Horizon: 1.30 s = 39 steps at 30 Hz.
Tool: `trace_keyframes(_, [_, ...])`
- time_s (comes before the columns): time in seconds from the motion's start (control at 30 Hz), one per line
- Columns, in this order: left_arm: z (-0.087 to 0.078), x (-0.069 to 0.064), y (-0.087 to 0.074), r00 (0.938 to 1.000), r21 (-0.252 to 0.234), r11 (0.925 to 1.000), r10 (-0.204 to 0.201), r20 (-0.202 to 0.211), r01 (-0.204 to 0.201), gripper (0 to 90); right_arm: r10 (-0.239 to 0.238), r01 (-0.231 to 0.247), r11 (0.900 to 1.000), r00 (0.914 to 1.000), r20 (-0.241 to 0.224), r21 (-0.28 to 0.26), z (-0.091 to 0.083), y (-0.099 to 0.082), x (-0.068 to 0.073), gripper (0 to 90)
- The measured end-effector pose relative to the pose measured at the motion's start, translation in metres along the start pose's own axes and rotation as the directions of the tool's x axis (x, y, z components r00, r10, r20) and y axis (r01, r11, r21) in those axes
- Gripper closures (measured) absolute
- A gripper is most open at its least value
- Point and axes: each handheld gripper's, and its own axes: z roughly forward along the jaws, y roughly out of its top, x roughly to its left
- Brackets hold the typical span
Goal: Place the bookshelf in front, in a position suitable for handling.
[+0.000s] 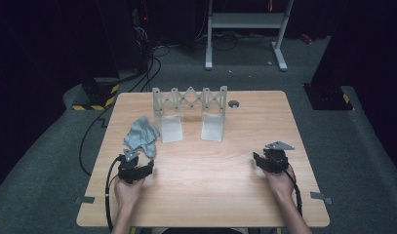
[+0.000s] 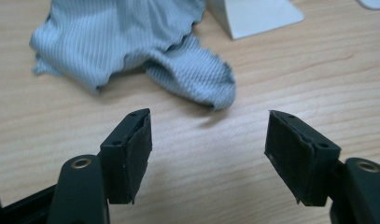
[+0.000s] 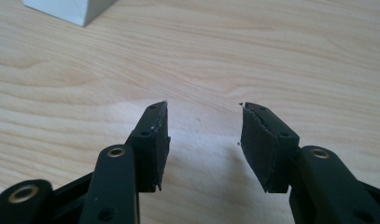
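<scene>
From the high view, take the folding rack at the far middle of the table as your reference. The grey cloth lies crumpled just off the rack's left foot, on your side of it, and your left gripper sits close behind the cloth, nearer to you. Your right gripper rests well apart from the rack's right foot, with bare wood around it. The step in hand looks like a first pick on the cloth, so lead with the left and keep the right clear until there is an edge worth taking

In the left gripper view the jaws stand wide with nothing between them, and the cloth lies just beyond the pads. One ribbed fold (it reads like a cuff or a toe end) points back at you between the two fingertips. Go for that fold: slide in low along the wood so one pad gets under it, then close only when fabric sits across both pads. Avoid biting the bunched middle, where you would catch several layers

In the right gripper view the jaws are partly open and empty over bare table, with a corner of the rack's foot at the top left. Open them fully before you bring that hand over
</scene>
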Motion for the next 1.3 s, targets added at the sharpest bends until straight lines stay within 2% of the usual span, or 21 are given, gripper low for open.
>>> trace_keyframes(0.13, [-0.001,-0.003,0.011,0.9998,-0.004,0.9998,0.017,0.007,-0.017,31.0,-0.007,0.007,0.9999,0.9994,-0.034,-0.01,0.002,0.009,0.005,51.8])
trace_keyframes(0.3, [0.0,-0.006,0.021,0.9995,-0.007,0.9998,0.02,0.026,-0.02,30.8,-0.01,0.009,0.9999,0.9981,-0.06,-0.011,0.004,0.017,0.008,52.0])
trace_keyframes(0.53, [0.003,-0.008,0.035,0.999,-0.018,0.9995,0.025,0.037,-0.024,35.5,-0.01,0.009,0.9999,0.995,-0.1,-0.009,0.008,0.029,0.015,52.4])
trace_keyframes(0.6, [0.004,-0.007,0.037,0.9981,-0.03,0.9996,-0.001,0.061,0.003,35.8,-0.009,0.008,0.9999,0.9938,-0.11,-0.007,0.011,0.032,0.016,52.4])
trace_keyframes(0.8, [0.008,-0.006,0.047,0.998,-0.023,0.9997,-0.006,0.063,0.007,34.1,-0.01,0.009,0.9999,0.992,-0.126,-0.007,0.016,0.039,0.021,52.3])
trace_keyframes(0.87, [0.008,-0.005,0.049,0.9972,-0.037,0.9991,-0.02,0.072,0.023,34.2,-0.011,0.009,0.9999,0.9919,-0.127,-0.014,0.017,0.041,0.022,51.7])
trace_keyframes(0.9, [0.009,-0.003,0.05,0.9955,-0.044,0.9979,-0.043,0.084,0.047,34.2,-0.01,0.009,0.9998,0.9916,-0.129,-0.016,0.018,0.041,0.022,51.2])
trace_keyframes(1.0, [0.011,-0.002,0.053,0.9966,-0.035,0.9986,-0.036,0.074,0.039,33.2,-0.006,0.003,0.9997,0.9898,-0.143,-0.023,0.021,0.046,0.024,50.6])
trace_keyframes(1.03, [0.014,-0.004,0.057,0.9974,-0.024,0.9995,-0.017,0.07,0.019,32.2,-0.013,0.011,0.9998,0.9868,-0.161,-0.015,0.024,0.048,0.027,51.3])
trace_keyframes(1.1, [0.015,-0.005,0.059,0.9976,-0.024,0.9997,-0.009,0.068,0.01,31.6,-0.026,0.024,0.9996,0.986,-0.165,-0.015,0.026,0.05,0.029,51.3])
trace_keyframes(1.3, [0.021,-0.007,0.068,0.9979,-0.041,0.9987,-0.027,0.058,0.03,30.8,-0.019,0.023,0.9996,0.9837,-0.179,0.017,0.035,0.06,0.038,48.7])
